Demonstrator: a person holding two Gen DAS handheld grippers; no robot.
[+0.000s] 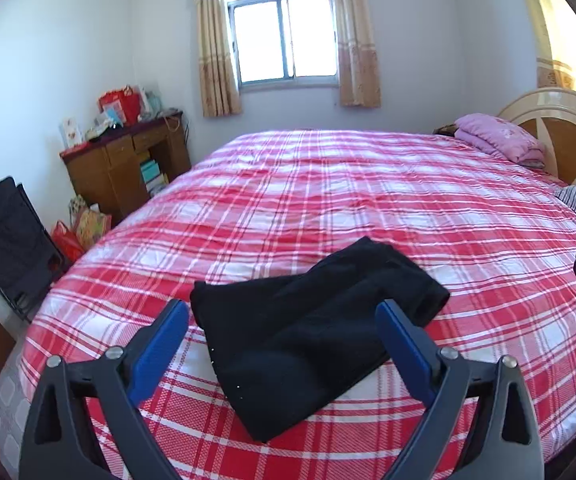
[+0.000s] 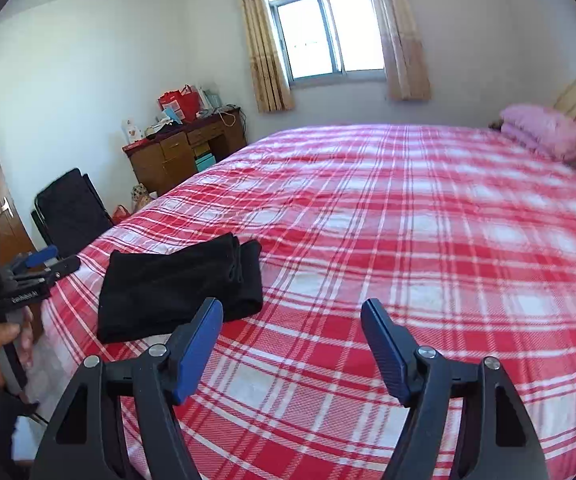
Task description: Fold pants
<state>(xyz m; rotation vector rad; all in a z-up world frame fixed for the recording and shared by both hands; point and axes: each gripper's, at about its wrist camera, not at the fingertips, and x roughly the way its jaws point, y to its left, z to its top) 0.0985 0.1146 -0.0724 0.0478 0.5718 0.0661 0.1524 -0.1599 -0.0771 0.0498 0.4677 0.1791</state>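
A bedroom with a window (image 1: pixel 283 36), and a wide bed (image 1: pixel 388 208) under a red plaid sheet, folded black pants (image 1: pixel 308 336) near its front edge.

The pants lie as a compact folded bundle on the sheet. The left gripper (image 1: pixel 283 336) hovers above them with its jaws spread wide and nothing between the pads. The right gripper (image 2: pixel 292 340) hangs open and empty over bare sheet, just beside the bundle. The fold looks finished; a clean end probably means lifting both grippers straight away without snagging the cloth.
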